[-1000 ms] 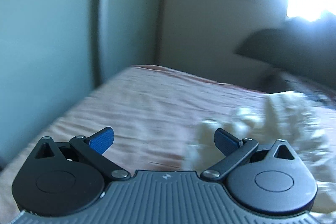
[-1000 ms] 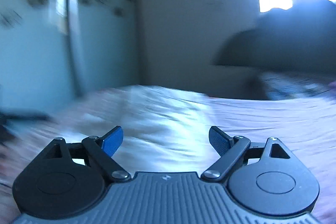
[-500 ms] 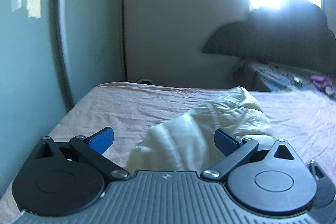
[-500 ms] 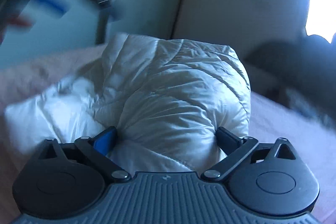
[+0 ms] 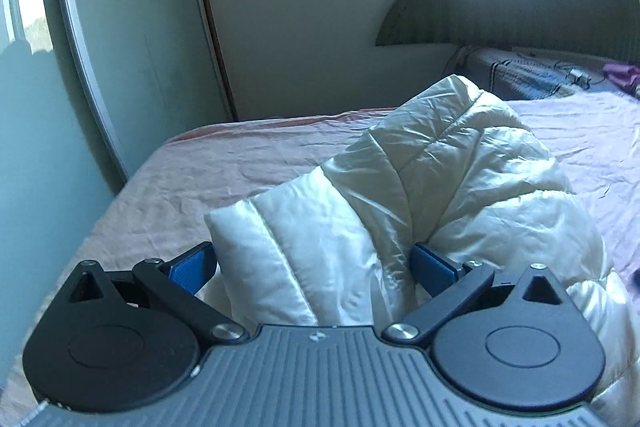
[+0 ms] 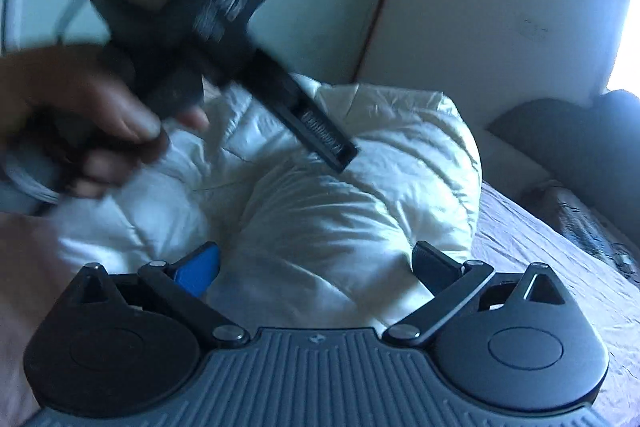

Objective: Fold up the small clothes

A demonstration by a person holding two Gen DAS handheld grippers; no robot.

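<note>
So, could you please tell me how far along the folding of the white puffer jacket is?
Nothing is folded yet: the white puffer jacket lies bunched on the pink sheet. In hand: both the left gripper and the right gripper straddle it, jaws wide, neither visibly clamping. Gripping, flattening and folding remain.

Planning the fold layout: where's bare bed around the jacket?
Bare pink sheet lies between the white puffer jacket and the wardrobe-side bed edge, and toward the headboard. Crowded at both open grippers, left and right.

Blurred hand [image 6: 92, 123], L claw [image 6: 328, 143].
</note>
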